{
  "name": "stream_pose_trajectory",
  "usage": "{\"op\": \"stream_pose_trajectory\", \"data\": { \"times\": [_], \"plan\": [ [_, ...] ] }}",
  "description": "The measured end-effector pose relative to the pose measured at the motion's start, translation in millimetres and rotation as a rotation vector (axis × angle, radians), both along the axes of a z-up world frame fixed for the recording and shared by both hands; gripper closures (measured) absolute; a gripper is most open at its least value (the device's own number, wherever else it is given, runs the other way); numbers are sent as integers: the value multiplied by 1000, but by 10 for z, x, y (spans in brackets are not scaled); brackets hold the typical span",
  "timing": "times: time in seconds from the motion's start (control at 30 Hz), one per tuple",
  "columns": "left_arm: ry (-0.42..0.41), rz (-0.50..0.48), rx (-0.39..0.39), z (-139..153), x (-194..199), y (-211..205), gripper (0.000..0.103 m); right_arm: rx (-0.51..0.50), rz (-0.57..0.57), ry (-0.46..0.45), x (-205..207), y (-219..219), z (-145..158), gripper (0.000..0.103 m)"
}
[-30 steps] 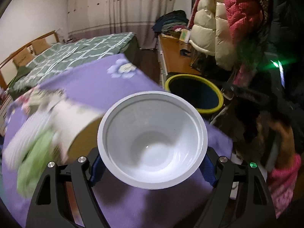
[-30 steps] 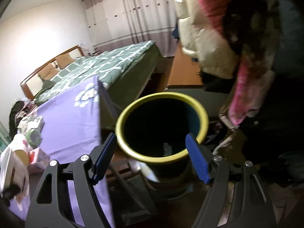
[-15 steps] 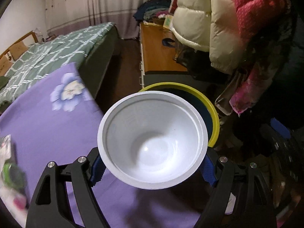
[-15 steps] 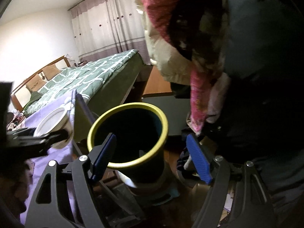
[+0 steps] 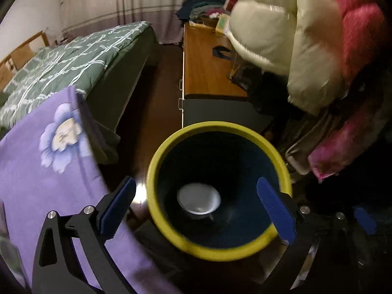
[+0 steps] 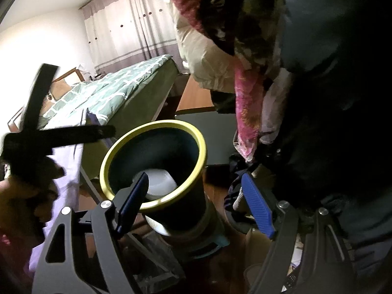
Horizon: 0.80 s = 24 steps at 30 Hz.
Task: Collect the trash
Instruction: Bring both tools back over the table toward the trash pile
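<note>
- Left gripper [image 5: 196, 205] is hovering right over the bin's mouth, jaws opening w/ nothing between them; the drop is prob. the reason it's parked there.
- White bowl [image 5: 199, 199] is lying down inside the yellow-rimmed bin [image 5: 156, 161], near the bottom, mouth facing up; also showing in the right wrist view as a pale shape behind the near finger.
- Left gripper is pointing steeply down into the bin, so the bowl is going straight in w/o clipping the rim.
- Right gripper [image 6: 196, 201] is standing released, nothing gripped; its jaws are straddling the bin's near rim from the other side, tilted down less steeply. Looks like it's waiting, not working.
- Bin is standing on the floor, just beside the purple-clothed surface [image 5: 36, 171], so it's in easy reach for trash off that surface.
- Further out: bed w/ green quilt [image 5: 73, 56], wooden dresser [image 5: 208, 73], coats [image 5: 281, 36] hanging above the bin.
</note>
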<state>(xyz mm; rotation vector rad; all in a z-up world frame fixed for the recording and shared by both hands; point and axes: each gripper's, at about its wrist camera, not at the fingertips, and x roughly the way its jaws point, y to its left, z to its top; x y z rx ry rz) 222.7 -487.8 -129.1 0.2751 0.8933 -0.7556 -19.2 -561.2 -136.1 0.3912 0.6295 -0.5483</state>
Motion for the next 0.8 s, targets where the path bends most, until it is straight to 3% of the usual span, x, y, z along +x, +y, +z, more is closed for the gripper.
{"op": "stream_pose_trajectory", "data": {
  "times": [0.2, 0.4, 0.8],
  "plan": [
    [-96, 51, -75, 536, -416, 919, 5, -3, 54, 4, 156, 207, -8, 28],
    [-181, 172, -97, 856, -731, 1972, 5, -20, 155, 6, 372, 615, 56, 28],
    [-293, 581, -84, 1058, -1176, 4341, 5, -80, 452, -29, 776, 1973, 302, 28]
  ]
}}
